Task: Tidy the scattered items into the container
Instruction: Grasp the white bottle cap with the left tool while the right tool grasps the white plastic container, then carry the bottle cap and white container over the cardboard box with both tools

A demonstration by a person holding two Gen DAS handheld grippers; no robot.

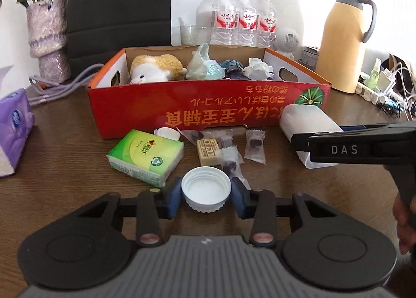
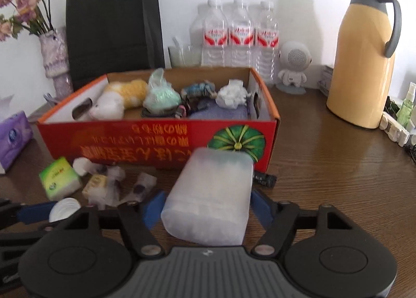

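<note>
While several items already lie inside the red cardboard box (image 1: 208,105), namely a plush toy (image 1: 153,67), a bagged bundle (image 1: 205,64), dark fabric pieces (image 1: 232,66) and crumpled tissue (image 1: 260,67), a good share of the work appears outstanding. On the wooden table (image 1: 65,162) in front of the box, from left to right, remain a green tissue pack (image 1: 145,156), a small white cup (image 1: 166,133), a tan wrapped block (image 1: 208,151) and several wrapped candies (image 1: 254,146). Nearest the left view's camera, the left gripper (image 1: 206,194) has its blue pads against both sides of a white bottle cap (image 1: 206,190), which sits just above or on the table; the jaws look clamped on it. Further right, the right gripper (image 2: 205,207) stands with its jaws spread on either side of a translucent white container (image 2: 210,196) lying before the box's front wall; a gap shows at each finger, so it is judged not yet gripped. Progress is assessed as roughly half complete.
</note>
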